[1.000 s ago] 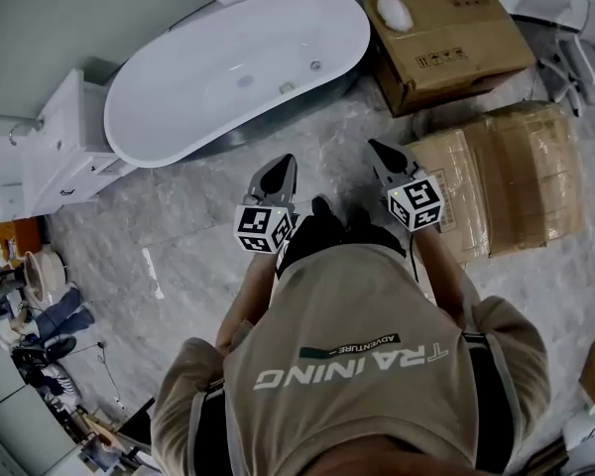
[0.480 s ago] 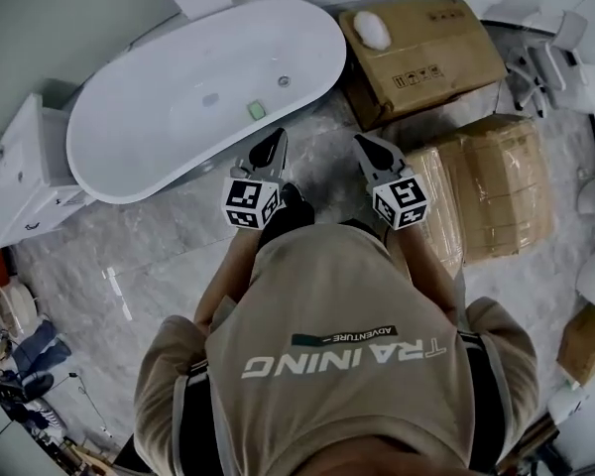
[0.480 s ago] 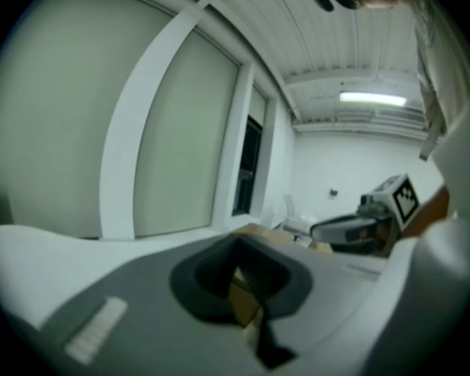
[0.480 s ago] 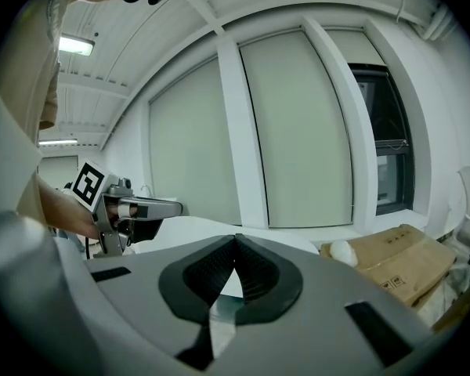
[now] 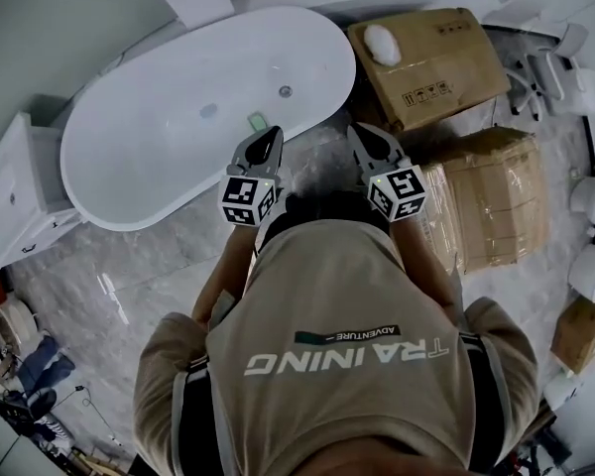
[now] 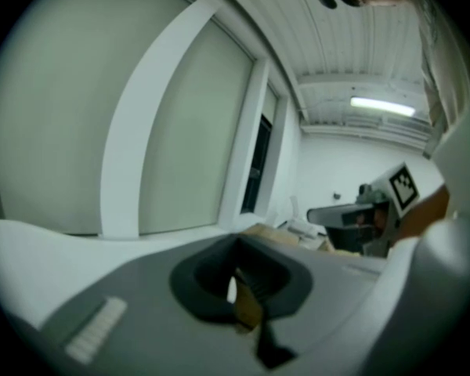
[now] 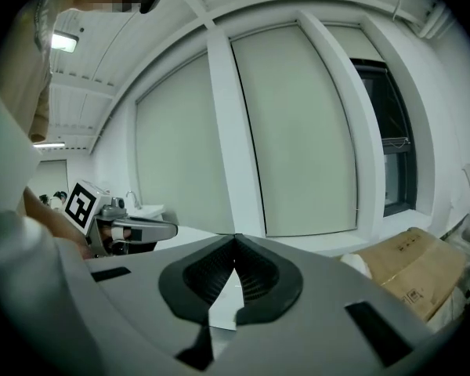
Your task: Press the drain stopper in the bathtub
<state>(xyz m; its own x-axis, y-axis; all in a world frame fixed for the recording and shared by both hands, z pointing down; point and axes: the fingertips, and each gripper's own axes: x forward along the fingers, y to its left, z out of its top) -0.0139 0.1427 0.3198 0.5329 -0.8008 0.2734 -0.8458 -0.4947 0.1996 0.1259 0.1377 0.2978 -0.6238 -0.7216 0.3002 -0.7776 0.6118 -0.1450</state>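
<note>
With my left gripper (image 5: pixel 266 142) and right gripper (image 5: pixel 362 137) both closed on nothing beside the bathtub (image 5: pixel 139 167) rim, I would lean in and press one blunt tip squarely down on the drain stopper (image 5: pixel 208 110) at mid-floor.

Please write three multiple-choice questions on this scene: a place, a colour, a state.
1. The bathtub is: A black; B green; C white.
2. The white rounded lump lies: A in the tub; B on a cardboard box; C on the floor.
3. The left tool and the right tool are: A both shut, empty; B both wide open; C gripping a stopper.
Answers: 1 C, its shell is white. 2 B, it rests atop the box. 3 A, each pair of jaws meets with nothing between.
</note>
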